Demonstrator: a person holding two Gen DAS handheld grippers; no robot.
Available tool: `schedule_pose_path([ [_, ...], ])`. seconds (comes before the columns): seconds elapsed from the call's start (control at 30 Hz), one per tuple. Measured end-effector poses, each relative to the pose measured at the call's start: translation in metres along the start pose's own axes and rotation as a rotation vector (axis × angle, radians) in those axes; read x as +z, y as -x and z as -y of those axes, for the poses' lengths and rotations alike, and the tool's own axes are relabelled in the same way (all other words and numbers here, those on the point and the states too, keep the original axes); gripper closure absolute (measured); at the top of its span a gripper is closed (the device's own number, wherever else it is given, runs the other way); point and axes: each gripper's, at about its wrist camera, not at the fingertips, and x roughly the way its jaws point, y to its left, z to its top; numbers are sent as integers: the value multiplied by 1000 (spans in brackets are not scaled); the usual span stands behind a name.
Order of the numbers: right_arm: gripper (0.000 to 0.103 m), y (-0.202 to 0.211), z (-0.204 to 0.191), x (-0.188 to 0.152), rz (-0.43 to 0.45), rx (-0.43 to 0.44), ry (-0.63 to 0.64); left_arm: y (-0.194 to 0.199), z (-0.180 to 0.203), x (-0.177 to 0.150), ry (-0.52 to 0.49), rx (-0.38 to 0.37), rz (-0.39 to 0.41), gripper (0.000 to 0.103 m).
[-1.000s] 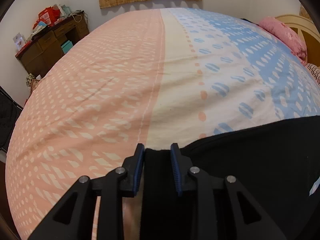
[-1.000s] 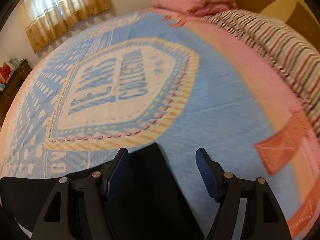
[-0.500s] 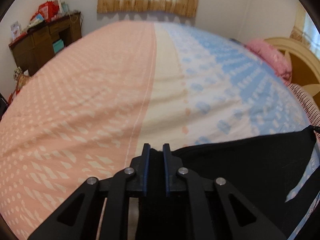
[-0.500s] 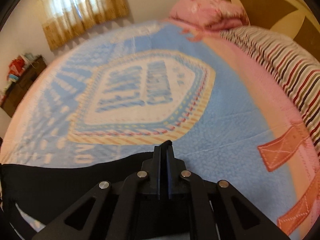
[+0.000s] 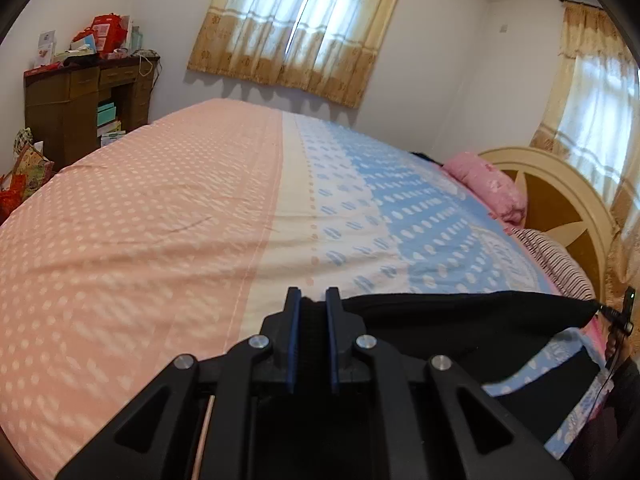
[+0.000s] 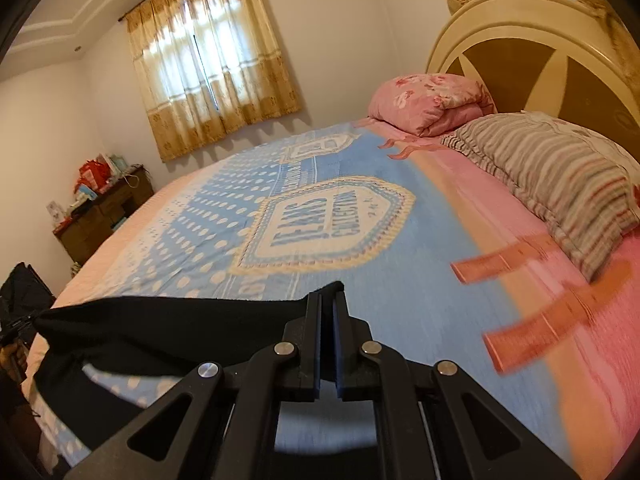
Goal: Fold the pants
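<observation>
Black pants (image 5: 460, 328) hang stretched between my two grippers above the bed. My left gripper (image 5: 313, 300) is shut on one end of the pants' top edge. The cloth runs right from it to the other gripper at the frame's right edge. In the right wrist view my right gripper (image 6: 327, 298) is shut on the other end of the black pants (image 6: 160, 324), which stretch away to the left. The lower part of the pants sags below the taut edge.
The bed (image 5: 160, 220) has a pink, cream and blue spread with a printed badge (image 6: 320, 228). A pink folded quilt (image 6: 432, 100), a striped pillow (image 6: 552, 176) and a headboard (image 6: 532, 60) lie to the right. A wooden desk (image 5: 80, 100) stands at the left wall.
My right gripper closed on the pants; the left tightened its grip. Both grippers rose and tilted up, lifting the pants' edge off the bed so it hangs taut between them.
</observation>
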Motion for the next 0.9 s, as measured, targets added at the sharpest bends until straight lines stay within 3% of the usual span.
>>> schedule_pose_path([
  [0.33,98,58,31,-76,-52,0,-28,51,-10,-44,5,-60,40,91],
  [0.53,98,52,38,-109,-147,-41,-1,51,-19,-81,21,-55,-25,91],
  [0.67,98,57,41,-112,-157,-41,-8,48,-26,-96,33,-48,-50,91],
  [0.77,82,61,39,-109,-184,-73,-2,51,-27,-104,21,-47,-39,90],
  [0.8,65,65,38,-108,-179,-101,6,52,-27,-104,12,-44,-38,87],
  [0.83,58,70,37,-107,-170,-121,8,52,-26,-105,8,-41,-40,86],
  [0.9,58,88,33,-102,-130,-112,-10,58,-28,-109,-9,-45,-44,83],
])
